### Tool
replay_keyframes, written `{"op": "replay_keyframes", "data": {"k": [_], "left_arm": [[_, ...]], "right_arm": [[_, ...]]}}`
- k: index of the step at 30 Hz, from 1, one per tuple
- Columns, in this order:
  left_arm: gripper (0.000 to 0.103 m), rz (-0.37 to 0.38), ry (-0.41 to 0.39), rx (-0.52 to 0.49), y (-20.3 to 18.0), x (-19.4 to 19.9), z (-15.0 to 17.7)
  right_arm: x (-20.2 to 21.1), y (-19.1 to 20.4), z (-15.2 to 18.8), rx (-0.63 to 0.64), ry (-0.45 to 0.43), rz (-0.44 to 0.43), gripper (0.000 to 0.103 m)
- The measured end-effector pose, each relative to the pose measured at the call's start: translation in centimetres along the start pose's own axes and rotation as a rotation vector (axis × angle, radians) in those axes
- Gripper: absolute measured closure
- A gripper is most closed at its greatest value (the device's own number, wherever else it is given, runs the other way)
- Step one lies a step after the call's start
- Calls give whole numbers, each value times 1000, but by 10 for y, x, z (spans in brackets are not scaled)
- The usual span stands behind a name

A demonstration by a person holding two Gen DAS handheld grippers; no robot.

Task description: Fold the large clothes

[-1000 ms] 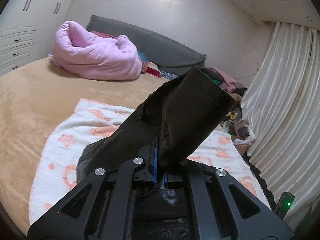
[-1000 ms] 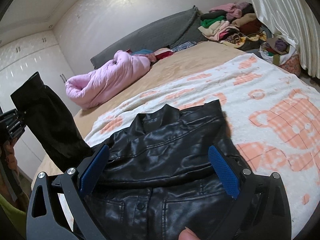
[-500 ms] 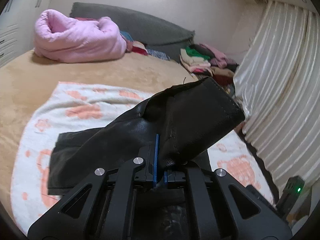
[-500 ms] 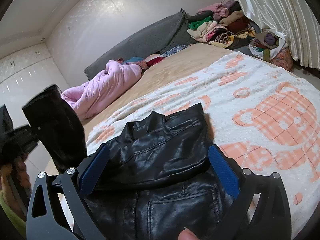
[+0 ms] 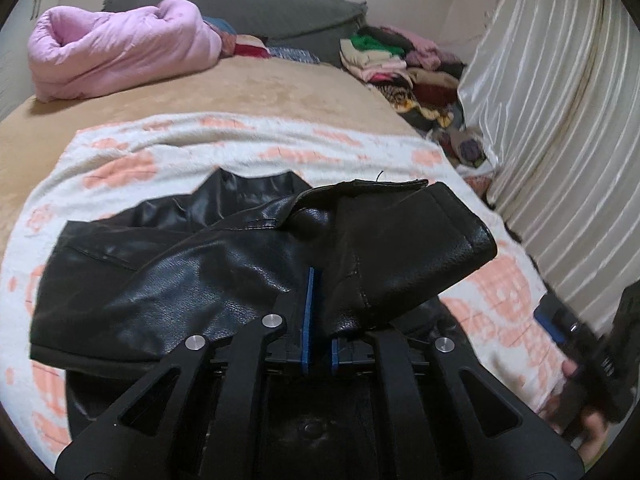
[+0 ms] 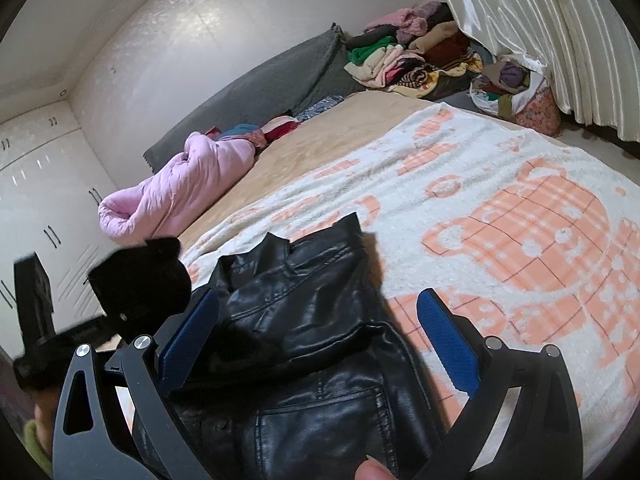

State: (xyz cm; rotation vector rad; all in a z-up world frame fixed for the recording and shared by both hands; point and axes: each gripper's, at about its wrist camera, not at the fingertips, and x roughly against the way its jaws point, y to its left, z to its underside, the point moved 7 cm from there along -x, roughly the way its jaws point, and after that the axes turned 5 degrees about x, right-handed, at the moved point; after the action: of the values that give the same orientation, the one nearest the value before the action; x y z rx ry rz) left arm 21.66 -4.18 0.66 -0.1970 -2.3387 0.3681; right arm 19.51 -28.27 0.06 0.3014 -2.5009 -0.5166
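Black leather jacket (image 5: 168,280): laid on the white-and-peach patterned blanket (image 6: 500,208) over the bed. Its sleeve (image 5: 400,248) is clamped in the left gripper (image 5: 318,320). Right gripper (image 6: 320,340): jaws held wide apart above the jacket, nothing gripped. No legible writing is seen.
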Motion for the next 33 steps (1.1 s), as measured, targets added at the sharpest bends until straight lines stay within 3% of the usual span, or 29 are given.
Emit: {"op": "replay_keyframes", "data": {"k": [9,11,12,15,17,18,19,20,23,26,30,31,33], "left_arm": [[92,-21,109,-92,-7,-40,38],[83,-32,129,-116,-6,-46,46],[73,-37,140,-129,-5,-49,50],[68,-67,164,-182,-2,-56,62],[65,-72,170,-204,-1,-57,68],[58,-74,175,-221,-2,-56,71],[37,-76,185,-250,-2,-55,76],[25,-73,190,-264,-3,-54,79],[20,-42,193,-277,-3,-46,86],[20,-15,202,-259,0,-34,90],[16,12,165,-222,16,-2,81],[14,15,147,-215,23,8,78],[13,-5,113,-187,43,24,69]], "right_arm": [[-13,-9,7,-25,35,-2,4],[-19,-7,10,-38,55,-30,4],[-22,-6,12,-46,69,-41,4],[-33,2,16,-46,113,-72,4],[-47,13,19,-70,162,-145,4],[-51,17,20,-81,176,-174,4],[-61,24,22,-102,215,-225,4],[-71,31,25,-127,257,-272,4],[-98,49,35,-156,362,-345,5],[-120,59,43,-166,427,-336,15],[-140,65,55,-174,482,-307,19],[-144,67,60,-163,495,-291,23],[-149,69,65,-140,502,-266,44]]}}
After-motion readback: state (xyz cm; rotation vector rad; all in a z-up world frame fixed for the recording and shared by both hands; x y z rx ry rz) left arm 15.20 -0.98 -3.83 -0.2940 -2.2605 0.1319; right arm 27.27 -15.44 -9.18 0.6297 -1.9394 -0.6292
